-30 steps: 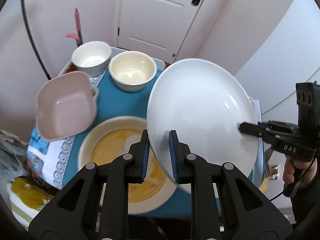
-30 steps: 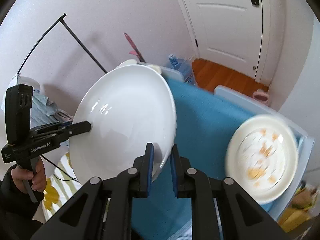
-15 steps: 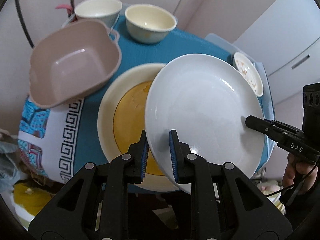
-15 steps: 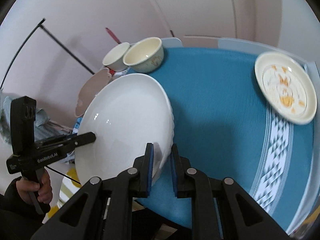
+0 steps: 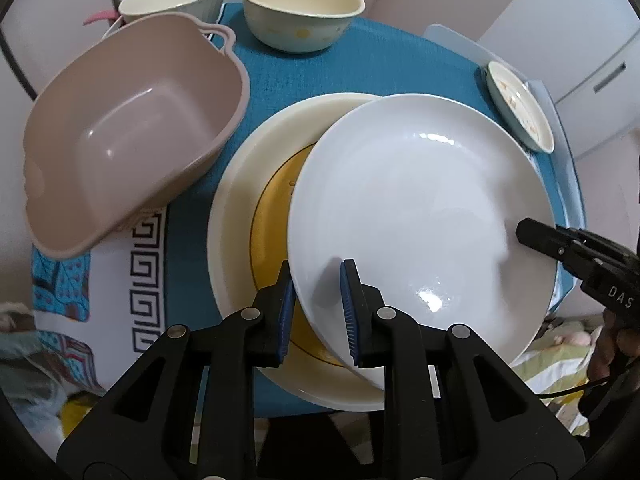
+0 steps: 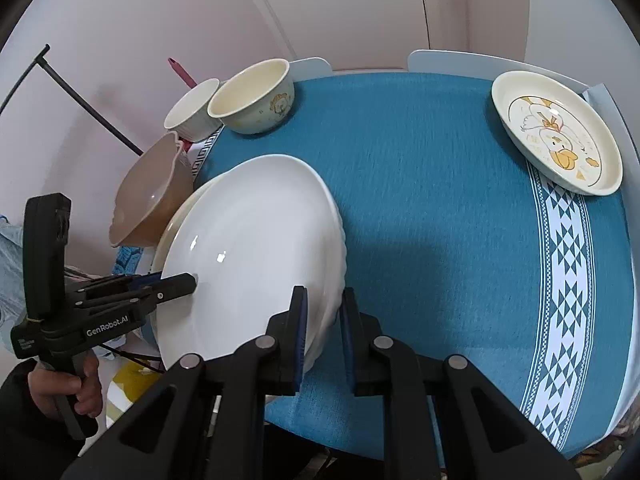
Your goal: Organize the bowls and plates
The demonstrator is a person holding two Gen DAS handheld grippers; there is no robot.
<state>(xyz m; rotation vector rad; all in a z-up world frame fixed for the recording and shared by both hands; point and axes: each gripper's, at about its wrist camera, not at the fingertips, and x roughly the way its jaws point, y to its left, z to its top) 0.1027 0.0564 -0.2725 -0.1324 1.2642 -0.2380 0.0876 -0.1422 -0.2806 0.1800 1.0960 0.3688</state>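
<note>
A large white plate (image 5: pixel 420 208) is held by both grippers at opposite rims. My left gripper (image 5: pixel 316 280) is shut on its near rim; my right gripper (image 6: pixel 323 308) is shut on the other rim and shows in the left wrist view (image 5: pixel 532 236). The plate (image 6: pixel 256 248) sits tilted, low over a cream plate with a yellow centre (image 5: pixel 256 184) on the blue tablecloth (image 6: pixel 432 200). A pink square bowl (image 5: pixel 124 132) leans against that plate's left edge. Two cream bowls (image 5: pixel 300 8) stand at the far end. A small duck-print plate (image 6: pixel 556 132) lies at the far right.
The table is small, its edges close on all sides. A black pole (image 6: pixel 88 100) and a pink-handled tool (image 6: pixel 182 72) stand by the wall to the left. A white door (image 6: pixel 360 12) is behind the table.
Both grippers have lowered the white plate from upright in the air down over the cream and yellow plate, tilting it flatter. Both views now look down at the table.
</note>
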